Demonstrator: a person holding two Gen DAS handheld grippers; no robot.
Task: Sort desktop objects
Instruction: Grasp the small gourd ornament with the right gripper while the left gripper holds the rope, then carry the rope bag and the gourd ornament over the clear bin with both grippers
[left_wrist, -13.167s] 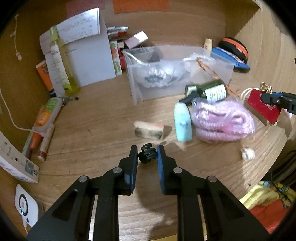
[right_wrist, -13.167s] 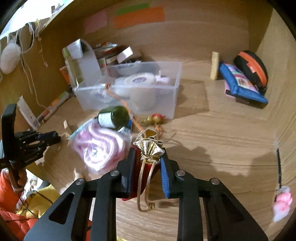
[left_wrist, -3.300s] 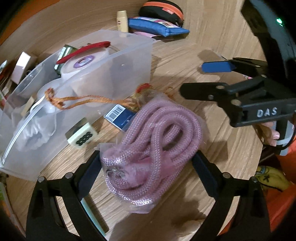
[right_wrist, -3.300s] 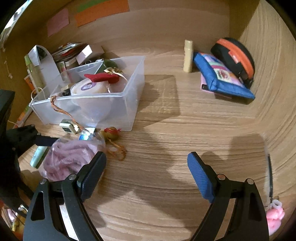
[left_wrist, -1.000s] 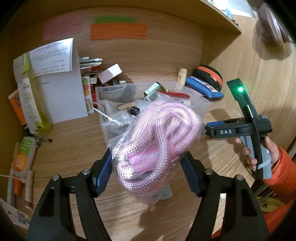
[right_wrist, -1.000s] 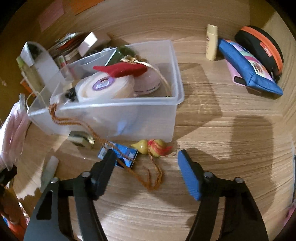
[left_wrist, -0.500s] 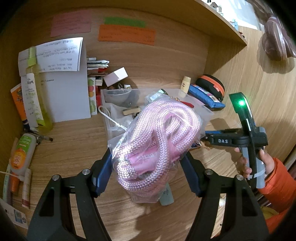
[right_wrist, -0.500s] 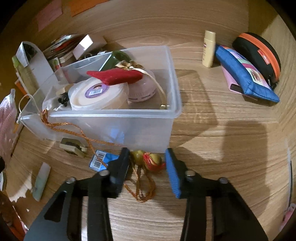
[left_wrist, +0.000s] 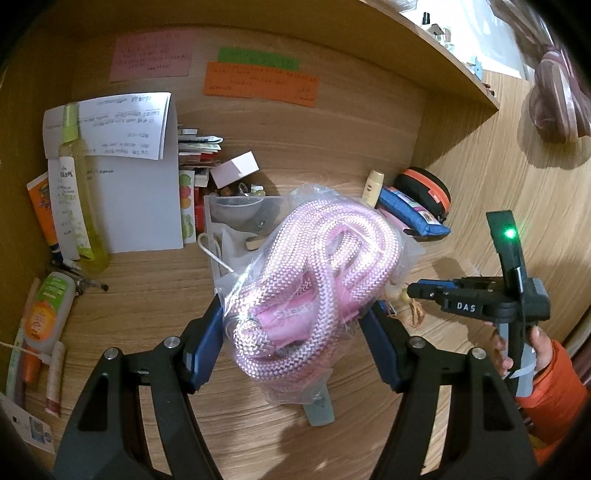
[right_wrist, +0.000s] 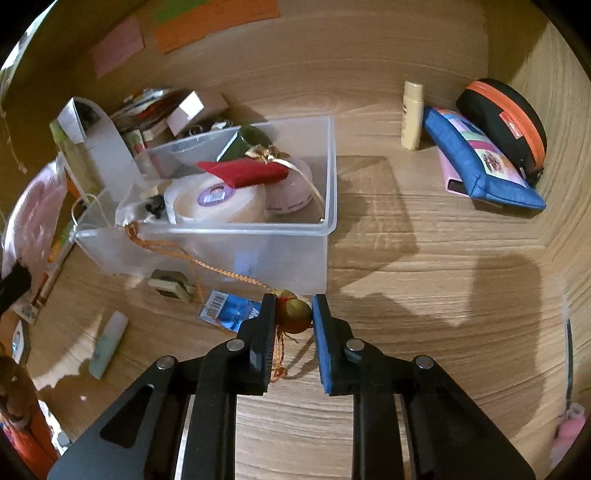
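My right claw (right_wrist: 293, 317) has just closed on the gourd charm (right_wrist: 294, 316) on the tabletop (right_wrist: 424, 295) against the bin (right_wrist: 330, 221), so I'd lift slowly because its cord (right_wrist: 207, 266) hangs over the rim. Left claw (left_wrist: 295, 332) is clamped on the bagged rope (left_wrist: 314, 291), up in the air. Bin already holds a tape roll (right_wrist: 216, 201), red pouch (right_wrist: 243, 173) and, I think, a green bottle (right_wrist: 247, 142).

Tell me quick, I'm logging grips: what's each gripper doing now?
Left gripper: closed on the bagged pink rope.
Right gripper: jaws just closed on the gourd charm.
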